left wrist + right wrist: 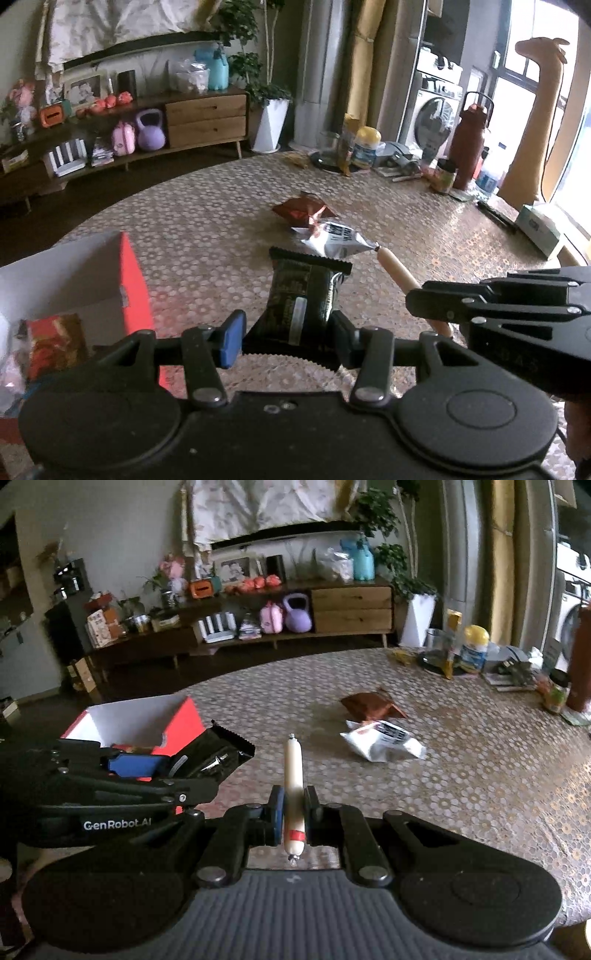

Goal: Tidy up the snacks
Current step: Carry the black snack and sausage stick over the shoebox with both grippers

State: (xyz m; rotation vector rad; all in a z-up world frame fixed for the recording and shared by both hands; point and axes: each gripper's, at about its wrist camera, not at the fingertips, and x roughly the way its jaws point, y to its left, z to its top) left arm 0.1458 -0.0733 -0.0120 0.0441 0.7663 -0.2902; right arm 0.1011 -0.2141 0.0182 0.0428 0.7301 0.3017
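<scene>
- Both tools are loaded. The left gripper point(284, 339) is clenched on a dark snack packet point(304, 295) that stands up at lower centre of its own view, sawtooth seal on top. The right gripper point(293, 812) is clamped tight on a pale sausage stick point(293, 771) with a red band near its lower end, at lower centre of the right wrist view.
- A red box point(177, 720) with a white inside stands open on the patterned table point(221, 229). At least one red-and-orange pack point(55, 343) already lies inside it, at the lower left edge of the left wrist view, so I judge the sorting to be under way.
- Still loose on the table, just above frame centre: a brown crinkled bag point(301, 212) and a white and silver pouch point(338, 240) touching it, both well apart from the box.
- What remains, as I read it: the two held snacks go into the box, then those two bags.
- The left wrist view alone shows the contents of the box, though blurred. It catches the other tool only from the side, at right, with the sausage poking out of it.
- The right wrist view alone shows the box whole, at left centre, with its white rim and red wall. It also shows the sausage pinched along its lower part. The left tool crosses its left side, blue pad against the dark packet, and hides part of the box.
</scene>
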